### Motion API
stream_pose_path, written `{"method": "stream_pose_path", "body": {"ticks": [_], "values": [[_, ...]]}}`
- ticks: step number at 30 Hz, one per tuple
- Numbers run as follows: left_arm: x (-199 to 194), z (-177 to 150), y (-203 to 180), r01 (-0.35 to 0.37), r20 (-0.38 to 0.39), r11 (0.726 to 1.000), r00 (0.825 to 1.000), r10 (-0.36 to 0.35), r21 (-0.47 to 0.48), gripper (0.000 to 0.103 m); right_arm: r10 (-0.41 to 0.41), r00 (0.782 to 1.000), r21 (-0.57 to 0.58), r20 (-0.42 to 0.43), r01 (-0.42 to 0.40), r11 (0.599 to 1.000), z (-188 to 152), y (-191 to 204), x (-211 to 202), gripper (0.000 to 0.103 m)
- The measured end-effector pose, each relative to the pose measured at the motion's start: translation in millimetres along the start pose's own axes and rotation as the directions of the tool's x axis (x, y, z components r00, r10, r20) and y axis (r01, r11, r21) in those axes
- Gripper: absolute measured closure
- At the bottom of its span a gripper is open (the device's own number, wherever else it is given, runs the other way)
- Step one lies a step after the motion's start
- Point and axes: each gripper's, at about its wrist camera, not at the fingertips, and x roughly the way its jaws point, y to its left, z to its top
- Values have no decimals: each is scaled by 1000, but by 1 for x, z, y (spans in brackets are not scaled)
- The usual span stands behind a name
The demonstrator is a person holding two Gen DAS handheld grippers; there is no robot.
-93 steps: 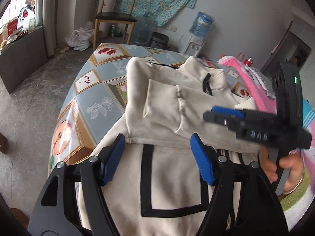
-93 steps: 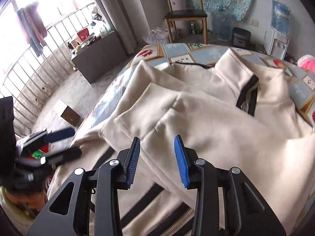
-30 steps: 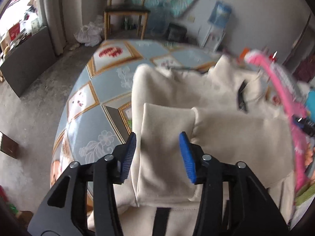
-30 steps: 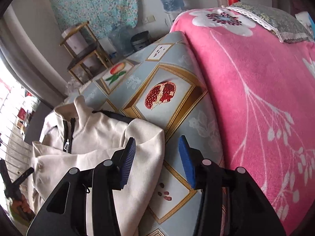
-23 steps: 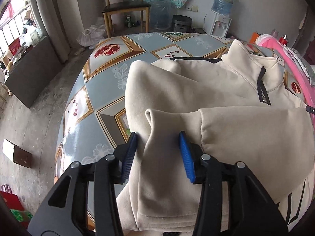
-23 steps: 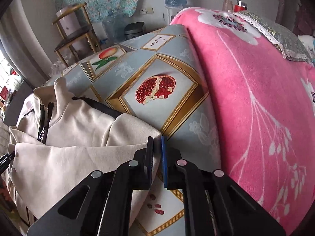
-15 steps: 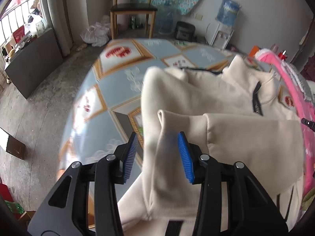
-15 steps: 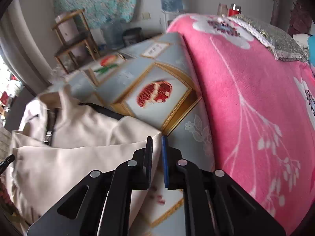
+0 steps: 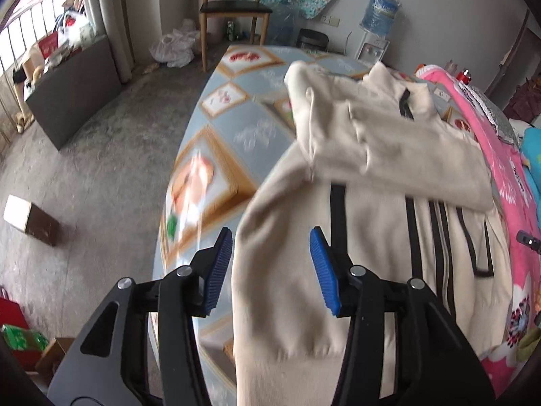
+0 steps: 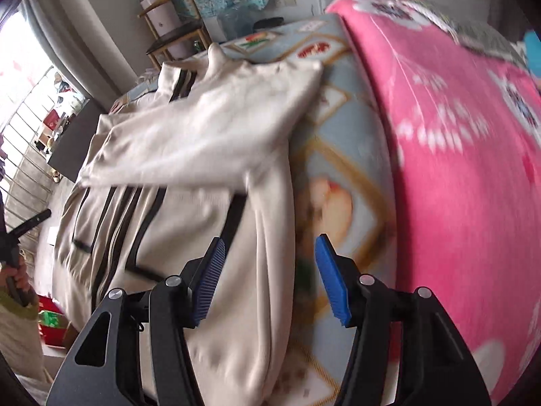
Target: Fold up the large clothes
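Observation:
A cream zip jacket with black stripes lies on the patterned tablecloth, both sleeves folded across its chest. My left gripper is open and empty, over the jacket's left lower edge near the hem. In the right wrist view the same jacket lies left of centre. My right gripper is open and empty, over the jacket's right lower side edge. The frames do not show whether the fingers touch the cloth.
The blue and gold patterned table drops off to the floor at the left. A pink floral blanket lies along the jacket's right side. A wooden chair, a water dispenser and a cardboard box stand around.
Both grippers have pulled back from the folded sleeves toward the jacket's hem. The right gripper, shut on the sleeve edge half a second ago, has let go and opened. The left has opened wider.

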Motion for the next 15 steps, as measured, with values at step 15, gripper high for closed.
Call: {"method": "stream_pose_path", "body": {"ticks": [15], "values": [[-17,-109,19,144,-33,983,988,-149,-112,68,70,994,130,-82,-59,990,-126,-7,-20,43]]}}
